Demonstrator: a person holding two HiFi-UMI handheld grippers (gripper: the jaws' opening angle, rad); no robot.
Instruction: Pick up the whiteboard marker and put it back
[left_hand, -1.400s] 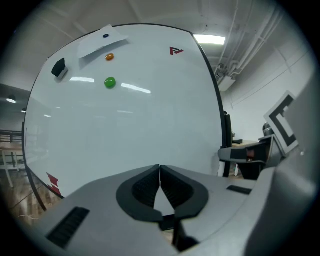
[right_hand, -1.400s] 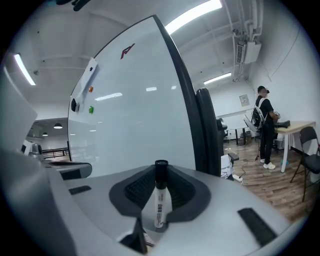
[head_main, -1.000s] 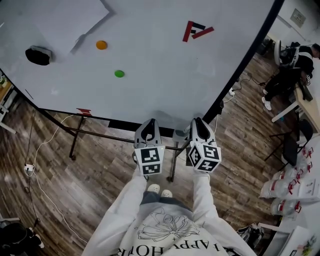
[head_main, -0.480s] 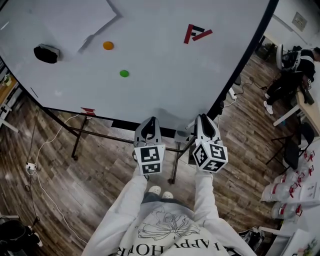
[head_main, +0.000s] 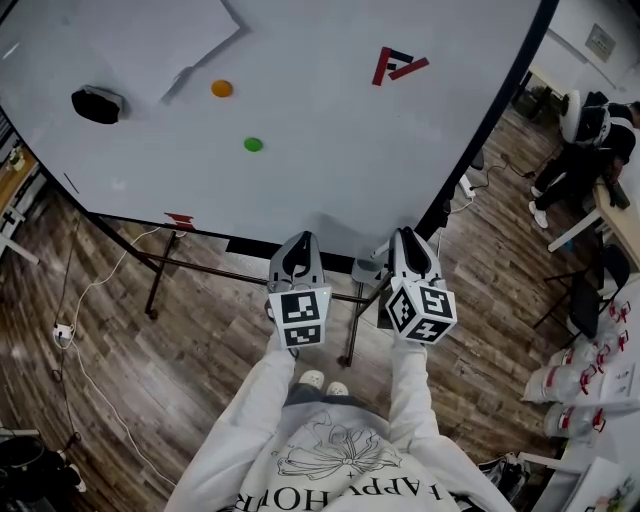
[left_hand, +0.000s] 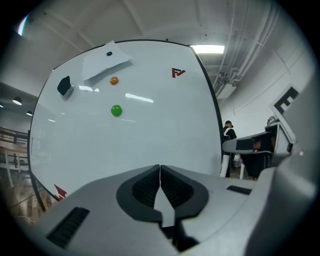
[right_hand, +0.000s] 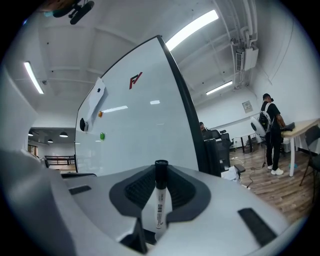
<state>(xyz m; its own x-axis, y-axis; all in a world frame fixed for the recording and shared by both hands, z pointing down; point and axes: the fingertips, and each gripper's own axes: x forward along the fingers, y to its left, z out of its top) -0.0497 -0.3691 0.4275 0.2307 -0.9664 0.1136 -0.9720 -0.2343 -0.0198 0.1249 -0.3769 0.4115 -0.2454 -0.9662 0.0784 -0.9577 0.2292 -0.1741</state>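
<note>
A white whiteboard marker (right_hand: 160, 200) with a black cap lies along the jaws of my right gripper (right_hand: 161, 176), which is shut on it, cap end pointing forward. In the head view my right gripper (head_main: 405, 243) is held close to the lower right part of the big whiteboard (head_main: 330, 150); the marker itself is hidden there. My left gripper (head_main: 297, 248) is beside it, a little lower on the board side. Its jaws (left_hand: 160, 172) are shut with nothing between them. Both grippers point level at the whiteboard (left_hand: 150, 130).
On the whiteboard are a black eraser (head_main: 98, 104), an orange magnet (head_main: 222, 88), a green magnet (head_main: 253, 144), a sheet of paper (head_main: 130, 40) and a red-and-black logo (head_main: 395, 64). The board's stand legs (head_main: 155, 280) and cables cross the wooden floor. A person (head_main: 585, 140) sits at the far right.
Both grippers have risen slightly toward the whiteboard's lower edge. The right gripper still holds the marker.
</note>
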